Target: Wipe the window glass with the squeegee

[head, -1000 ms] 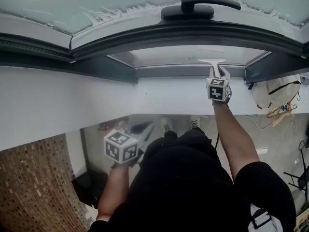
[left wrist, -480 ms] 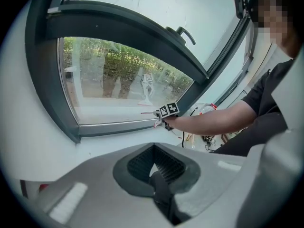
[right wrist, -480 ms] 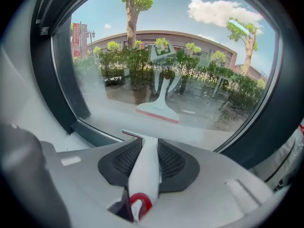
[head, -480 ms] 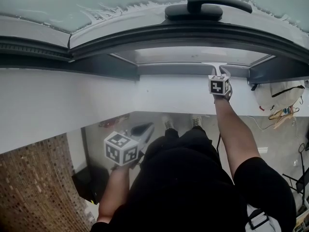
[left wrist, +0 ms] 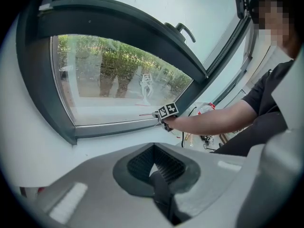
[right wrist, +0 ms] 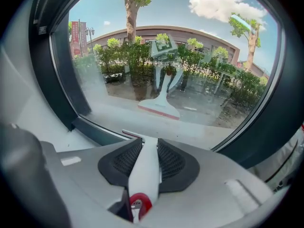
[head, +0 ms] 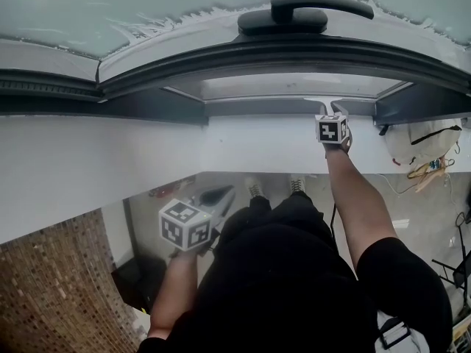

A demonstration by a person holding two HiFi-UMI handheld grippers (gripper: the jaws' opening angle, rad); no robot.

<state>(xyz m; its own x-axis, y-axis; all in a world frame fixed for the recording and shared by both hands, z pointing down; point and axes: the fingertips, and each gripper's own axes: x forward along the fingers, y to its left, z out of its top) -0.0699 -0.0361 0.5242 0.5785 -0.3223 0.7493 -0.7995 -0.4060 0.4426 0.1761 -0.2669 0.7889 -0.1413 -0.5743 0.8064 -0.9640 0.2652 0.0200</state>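
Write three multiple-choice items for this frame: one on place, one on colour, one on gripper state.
1. Where is the squeegee blade? A. at the lower edge of the window glass; B. by the window handle; C. on the floor.
2. The squeegee's handle is mostly: A. black; B. white; C. green.
3. The left gripper is: A. wide open; B. shut on a cloth; C. shut, empty.
Answers: 1 A, the blade lies along the glass's bottom edge; 2 B, a white shaft shows between the fingers of the right gripper; 3 C, its fingers meet with nothing between.
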